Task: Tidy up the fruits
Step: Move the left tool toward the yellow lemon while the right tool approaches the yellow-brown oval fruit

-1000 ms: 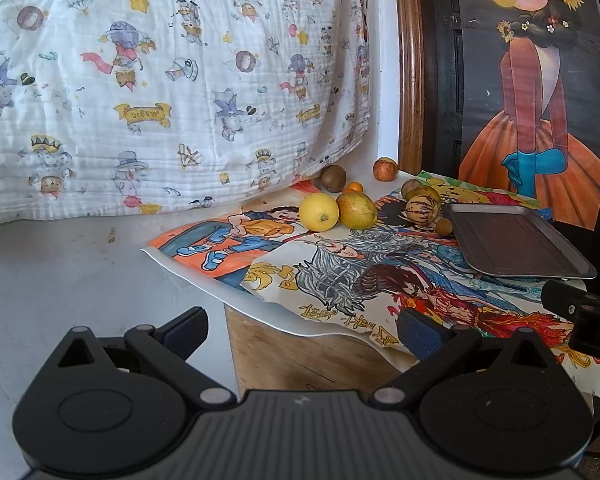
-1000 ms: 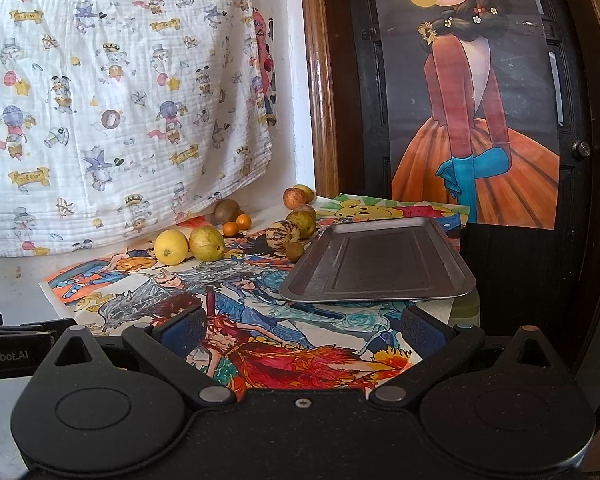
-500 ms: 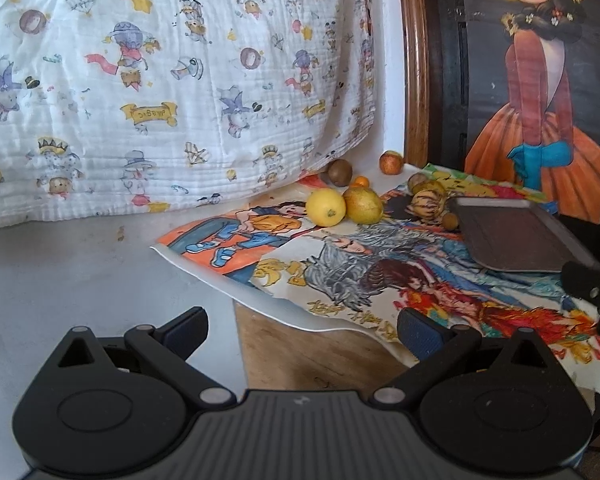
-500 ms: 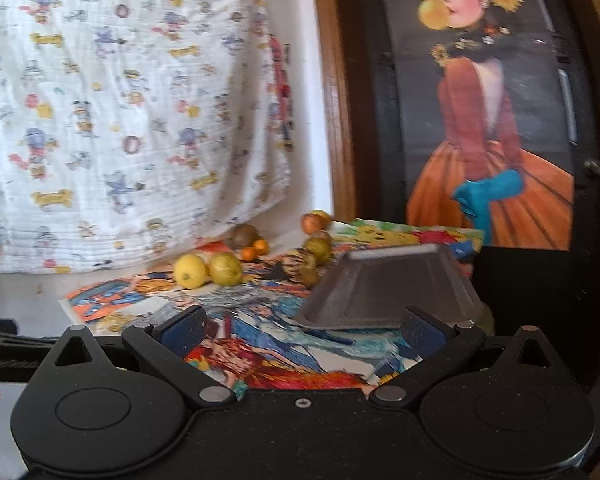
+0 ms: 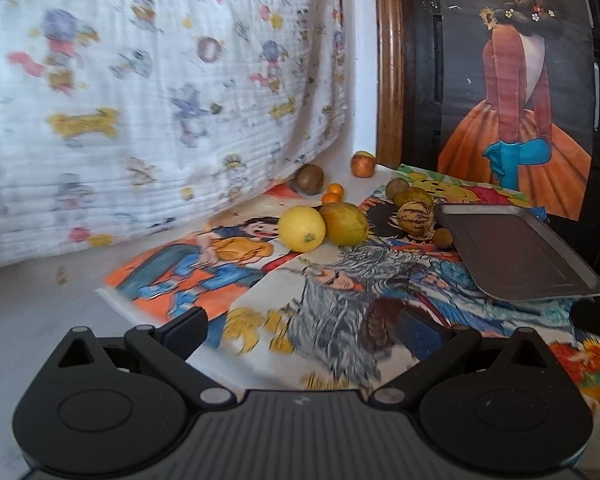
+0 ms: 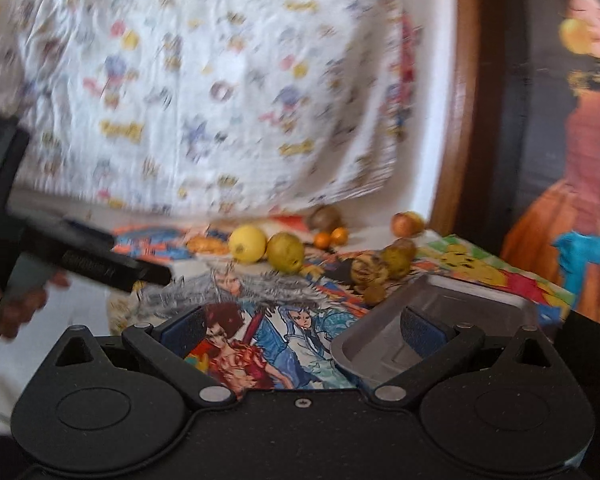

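Left gripper (image 5: 304,330): my jaws stand wide, holding nothing, above the near edge of the comic poster (image 5: 340,292).
Right gripper (image 6: 304,326): my jaws stand wide, holding nothing; the right finger sits over the near end of the tray (image 6: 440,320).
Writing: pale lettering runs along my left gripper's black body in the right wrist view, too blurred to read; yellow characters on the poster's near edge, blurred as well.
Tray: grey metal, shallow, nothing in it; it rests on the poster to the right of the fruit, and its near end juts past the poster's edge in the left wrist view.
Fruit, front pair: yellow lemon (image 5: 302,228) touching a greenish lemon (image 5: 346,224), on the poster.
Fruit, by the tray: striped melon (image 5: 415,218), a green-brown fruit (image 5: 412,199) behind it, a small brown fruit (image 5: 443,238) just beside the tray's far corner.
Fruit, rear: kiwi (image 5: 310,179), two small oranges (image 5: 333,194), an apple (image 5: 363,165) near the wooden frame (image 5: 389,64).
Left wrist view only: girl poster (image 5: 516,80) sharp, sunflower in her hair.
Right wrist view only: my left hand (image 6: 16,304) gripping its handle, at the left edge.
Backdrop: white printed cloth (image 5: 160,92) hanging behind the counter (image 5: 40,312).
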`<state>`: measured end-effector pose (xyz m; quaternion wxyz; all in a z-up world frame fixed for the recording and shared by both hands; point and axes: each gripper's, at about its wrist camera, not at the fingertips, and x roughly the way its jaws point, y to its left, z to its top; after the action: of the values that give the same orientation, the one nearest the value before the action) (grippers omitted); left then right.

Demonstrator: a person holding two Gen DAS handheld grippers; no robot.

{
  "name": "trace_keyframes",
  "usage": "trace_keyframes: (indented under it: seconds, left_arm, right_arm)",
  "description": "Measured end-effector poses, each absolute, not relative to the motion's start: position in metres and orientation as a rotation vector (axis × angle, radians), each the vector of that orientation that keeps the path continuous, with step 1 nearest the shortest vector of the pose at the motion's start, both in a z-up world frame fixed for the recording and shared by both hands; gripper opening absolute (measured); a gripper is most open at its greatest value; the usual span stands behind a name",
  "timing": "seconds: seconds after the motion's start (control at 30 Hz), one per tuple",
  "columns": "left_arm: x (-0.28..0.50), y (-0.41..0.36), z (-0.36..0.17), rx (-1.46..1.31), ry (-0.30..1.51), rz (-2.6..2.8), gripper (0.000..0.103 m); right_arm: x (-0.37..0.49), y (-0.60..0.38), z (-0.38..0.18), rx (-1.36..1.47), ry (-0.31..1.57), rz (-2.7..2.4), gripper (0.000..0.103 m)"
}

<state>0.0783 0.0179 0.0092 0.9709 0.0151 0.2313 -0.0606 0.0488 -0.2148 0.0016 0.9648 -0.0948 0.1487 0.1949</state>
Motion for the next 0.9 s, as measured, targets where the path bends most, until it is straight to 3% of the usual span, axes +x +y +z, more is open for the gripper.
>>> trace_keyframes:
  seconds: [0.33,0.47,0.9]
  left_arm:
    - [0.174,0.014,0.014,0.028,0.565,-0.147,0.103]
    - [0.195,0.01,0.02,0.045,0.684,-0.155,0.103]
    - [0.243,0.024,0.043,0.166,0.855,-0.192,0.103]
  right_arm:
    - [0.12,-0.224,-0.008,-0.165,0.557,0.477,0.103]
    - [0.126,-0.22,0.006,-0.142,0.651,0.481,0.103]
    - [0.169,-0.189,0.045,-0.29,0.746,0.549,0.103]
